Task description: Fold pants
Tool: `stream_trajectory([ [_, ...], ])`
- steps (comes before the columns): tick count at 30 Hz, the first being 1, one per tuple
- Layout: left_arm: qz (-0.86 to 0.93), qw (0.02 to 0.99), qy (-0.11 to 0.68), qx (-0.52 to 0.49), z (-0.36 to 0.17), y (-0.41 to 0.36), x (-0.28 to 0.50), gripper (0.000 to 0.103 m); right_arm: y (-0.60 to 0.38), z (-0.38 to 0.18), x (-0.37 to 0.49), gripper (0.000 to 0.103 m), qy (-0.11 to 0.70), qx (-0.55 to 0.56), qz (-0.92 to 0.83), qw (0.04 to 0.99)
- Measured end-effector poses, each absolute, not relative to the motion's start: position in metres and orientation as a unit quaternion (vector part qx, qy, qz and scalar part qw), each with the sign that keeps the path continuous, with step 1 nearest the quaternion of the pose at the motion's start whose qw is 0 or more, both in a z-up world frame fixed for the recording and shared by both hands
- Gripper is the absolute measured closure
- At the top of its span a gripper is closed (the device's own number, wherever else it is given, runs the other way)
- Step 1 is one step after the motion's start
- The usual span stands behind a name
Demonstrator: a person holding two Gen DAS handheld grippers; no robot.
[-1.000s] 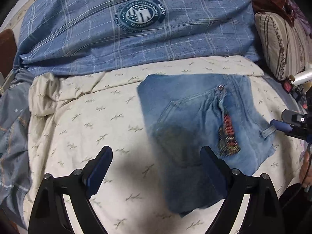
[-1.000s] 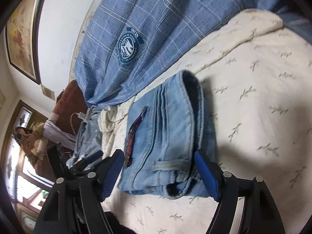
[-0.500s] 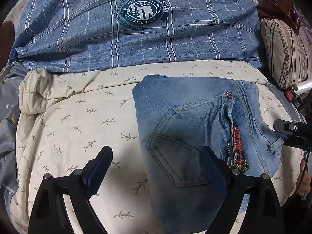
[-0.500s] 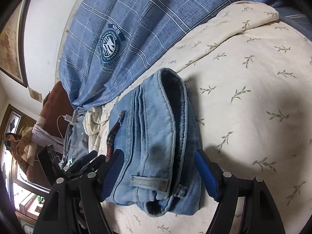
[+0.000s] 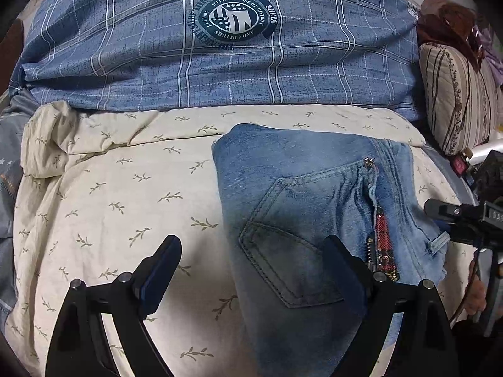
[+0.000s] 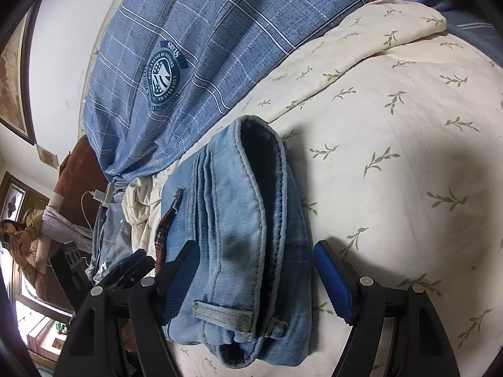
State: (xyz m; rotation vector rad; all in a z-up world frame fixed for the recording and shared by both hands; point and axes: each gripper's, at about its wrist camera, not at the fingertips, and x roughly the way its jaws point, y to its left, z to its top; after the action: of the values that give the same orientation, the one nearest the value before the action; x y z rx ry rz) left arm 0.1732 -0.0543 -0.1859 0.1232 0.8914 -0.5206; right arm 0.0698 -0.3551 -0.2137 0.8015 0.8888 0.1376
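Looking down along both tools, we see the folded light-blue denim pants (image 5: 301, 213) lying as a compact bundle on the cream bedspread printed with small green sprigs (image 5: 119, 194). A second ago the bundle sat farther off in both views; now it fills more of each picture, so both grippers have come nearer and a little lower over it.

In the left wrist view, the left gripper (image 5: 251, 270) has its black fingers spread wide, as before. One finger stands over bare bedspread, the other over the back pocket (image 5: 283, 264) of the pants. Nothing is pinched between them, and we cannot tell whether the fingertip over the pocket touches the cloth. The red plaid strip beside a metal zipper (image 5: 382, 245) shows at the seam near that finger.

In the right wrist view, the right gripper (image 6: 254, 273) is also spread, its blue pads on either side of the bundle's waistband end, with the belt loop (image 6: 220, 312) between them. The pads stand beside the denim and do not press on it. Earlier the bundle's near end lay just ahead of those pads; now they straddle it.

Behind the pants the blue plaid quilt with a round dark-green crest (image 5: 220, 47) lies as it did before. A striped beige pillow (image 5: 456, 94) sits at the right edge of the left view.
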Motion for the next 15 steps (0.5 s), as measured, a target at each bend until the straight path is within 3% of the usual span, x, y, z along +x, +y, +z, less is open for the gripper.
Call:
stream_trajectory([
  [15, -0.264, 0.863, 0.426, 0.066, -0.1878, -0.0624, 0.1735, 0.012, -0.3516, -0.2162, 0.0790, 0.026, 0.426, 0.368, 0.067, 0.823],
])
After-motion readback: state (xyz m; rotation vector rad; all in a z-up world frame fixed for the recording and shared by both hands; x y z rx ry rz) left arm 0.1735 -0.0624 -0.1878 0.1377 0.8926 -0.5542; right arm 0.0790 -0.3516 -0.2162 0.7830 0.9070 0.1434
